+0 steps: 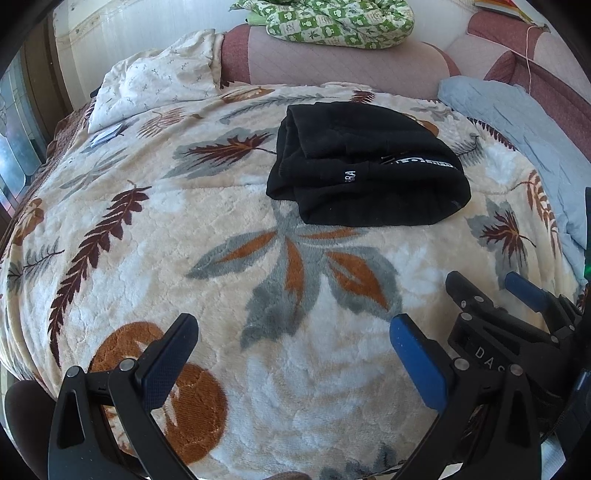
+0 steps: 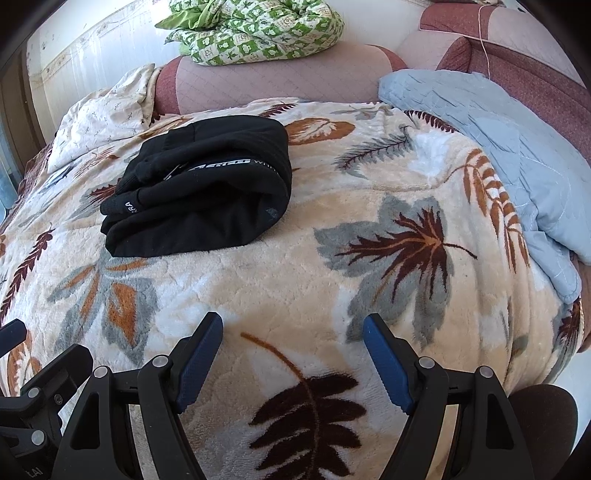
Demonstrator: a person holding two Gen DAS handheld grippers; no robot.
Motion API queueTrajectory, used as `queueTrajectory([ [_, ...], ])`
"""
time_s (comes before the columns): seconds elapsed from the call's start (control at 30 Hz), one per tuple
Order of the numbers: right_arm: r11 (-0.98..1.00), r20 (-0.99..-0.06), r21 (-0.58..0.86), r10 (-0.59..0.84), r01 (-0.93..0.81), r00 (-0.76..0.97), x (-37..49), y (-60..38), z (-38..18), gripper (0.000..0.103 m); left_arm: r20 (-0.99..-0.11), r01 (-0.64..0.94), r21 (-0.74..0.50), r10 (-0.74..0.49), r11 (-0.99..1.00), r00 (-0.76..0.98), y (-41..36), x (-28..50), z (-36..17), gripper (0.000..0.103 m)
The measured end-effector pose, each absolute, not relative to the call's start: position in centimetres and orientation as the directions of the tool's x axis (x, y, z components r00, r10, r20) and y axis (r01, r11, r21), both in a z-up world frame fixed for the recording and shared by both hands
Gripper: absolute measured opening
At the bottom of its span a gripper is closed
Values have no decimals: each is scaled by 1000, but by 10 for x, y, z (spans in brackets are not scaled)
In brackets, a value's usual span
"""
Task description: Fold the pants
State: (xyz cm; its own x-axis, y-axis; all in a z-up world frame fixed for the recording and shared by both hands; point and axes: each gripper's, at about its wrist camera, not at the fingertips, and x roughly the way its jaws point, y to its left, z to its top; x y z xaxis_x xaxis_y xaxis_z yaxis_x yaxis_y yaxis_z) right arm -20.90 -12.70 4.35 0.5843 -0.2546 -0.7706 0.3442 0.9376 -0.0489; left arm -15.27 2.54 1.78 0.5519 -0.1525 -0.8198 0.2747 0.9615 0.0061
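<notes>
1. Black pants (image 1: 365,173) lie folded into a compact, thick bundle on the leaf-patterned fleece blanket (image 1: 207,236), toward its far half. White lettering shows on a band across the top layers; a small white tag with letters sits on a fold near the bundle's front.
2. From the right wrist view the same bundle sits up and to the left, its layers stacked, rounded folded edge to the right.
3. Left gripper (image 1: 291,345): jaws spread wide, holding nothing, hovering over the near part of the blanket, well apart from the pants.
4. Right gripper (image 2: 291,345): jaws also spread, empty, over a dark brown leaf motif, well apart from the pants. In the left wrist view it appears at the lower right, just beside the left gripper.
5. Pale blue quilted cover (image 2: 517,147) lies along the blanket's right edge.
6. White printed pillow (image 1: 155,85) rests at the blanket's far left corner.
7. Pink-and-maroon upholstered headboard (image 1: 332,62) rises behind the blanket; a green-and-white patterned quilt (image 1: 332,20) is heaped on top of it.
</notes>
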Motion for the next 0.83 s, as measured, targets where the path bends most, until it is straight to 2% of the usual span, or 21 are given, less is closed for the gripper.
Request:
queueTrajectory([
  [0.27,945,-770,-107,-275,309,575,-192,-119,48,83,-833,263,10,-137,965,536,30,-151,10,103],
  [0.83,952,-774,-128,-271,277,572,-188,-110,46,83,-830,247,-10,-145,969,539,38,-146,15,103],
])
